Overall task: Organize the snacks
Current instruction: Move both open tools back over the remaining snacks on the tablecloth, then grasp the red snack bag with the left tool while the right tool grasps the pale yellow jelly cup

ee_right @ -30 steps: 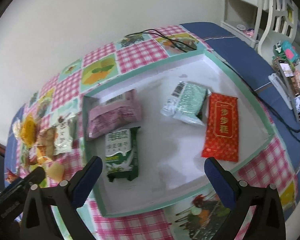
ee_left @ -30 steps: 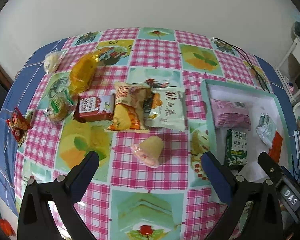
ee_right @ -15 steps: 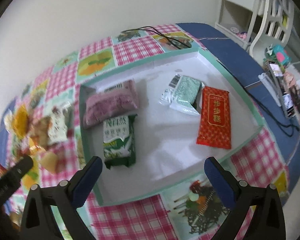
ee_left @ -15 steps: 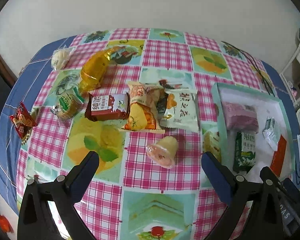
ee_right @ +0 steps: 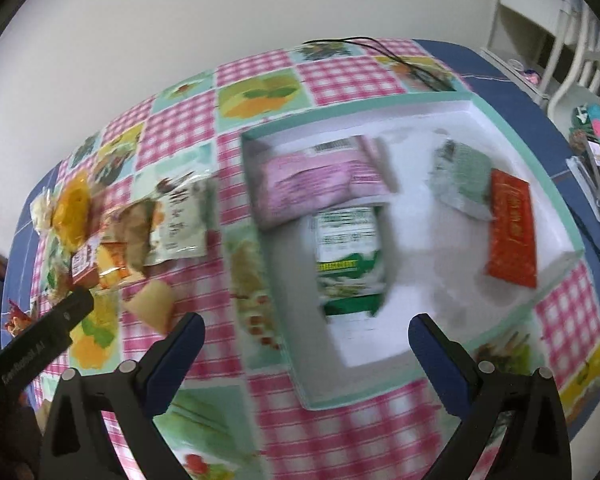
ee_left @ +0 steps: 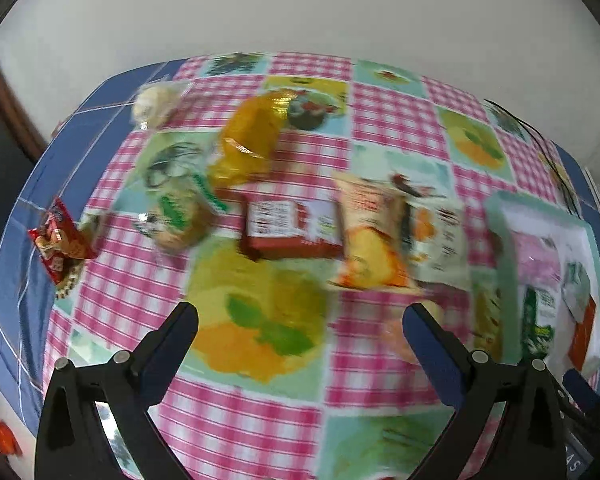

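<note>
Both views have swung and blurred, smearing snack labels (ee_left: 284,220) unreadable.

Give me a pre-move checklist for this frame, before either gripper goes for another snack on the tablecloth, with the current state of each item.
1. Left gripper open and empty: ok, jaws wide apart, nothing between them.
2. Right gripper open and empty: ok.
3. Tray has free floor: ok, bare white area near its front.
4. Snacks already inside lie flat: ok for the pink packet, green packet, pale green packet and red packet.
5. Jelly cup reachable: cannot tell; it lies on its side outside the tray, blurred.
6. Image sharp enough to aim: not ok, both views are motion-blurred.
</note>
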A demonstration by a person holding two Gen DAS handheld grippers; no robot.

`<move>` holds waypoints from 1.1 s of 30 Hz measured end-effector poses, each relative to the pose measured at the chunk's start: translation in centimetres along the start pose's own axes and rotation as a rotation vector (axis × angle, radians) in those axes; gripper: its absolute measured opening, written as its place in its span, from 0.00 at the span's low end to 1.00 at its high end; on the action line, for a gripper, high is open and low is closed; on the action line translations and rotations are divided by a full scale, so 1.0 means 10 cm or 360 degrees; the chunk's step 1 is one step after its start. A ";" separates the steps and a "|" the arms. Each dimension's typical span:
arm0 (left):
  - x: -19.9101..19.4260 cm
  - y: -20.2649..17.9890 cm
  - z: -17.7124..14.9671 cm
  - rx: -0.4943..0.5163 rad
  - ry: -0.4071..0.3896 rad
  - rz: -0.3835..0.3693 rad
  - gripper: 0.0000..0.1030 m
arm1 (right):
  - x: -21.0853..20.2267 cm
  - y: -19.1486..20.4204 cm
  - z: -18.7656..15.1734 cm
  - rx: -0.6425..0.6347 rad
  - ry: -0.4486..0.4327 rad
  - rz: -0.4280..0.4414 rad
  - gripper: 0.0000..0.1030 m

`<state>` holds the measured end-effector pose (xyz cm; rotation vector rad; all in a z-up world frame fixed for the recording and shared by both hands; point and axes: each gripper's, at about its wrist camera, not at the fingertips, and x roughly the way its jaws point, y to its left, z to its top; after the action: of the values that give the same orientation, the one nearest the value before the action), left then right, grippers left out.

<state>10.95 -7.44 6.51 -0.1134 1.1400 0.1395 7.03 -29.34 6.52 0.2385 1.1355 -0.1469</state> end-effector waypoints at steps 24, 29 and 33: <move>0.08 1.42 0.45 -0.0157 -0.0104 0.0144 0.99 | 0.37 1.13 -0.16 -0.0147 0.0102 0.0134 1.00; 0.17 1.81 0.49 -0.0280 -0.0072 0.0227 0.99 | 0.40 1.19 -0.18 -0.0156 0.0106 0.0133 1.00; 0.27 2.04 0.48 -0.0367 -0.0032 0.0209 0.99 | 0.42 1.19 -0.19 -0.0160 0.0112 0.0115 1.00</move>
<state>12.95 13.62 5.70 -0.2415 1.1086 0.3884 9.95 -17.35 3.27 0.1962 1.1991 -0.0177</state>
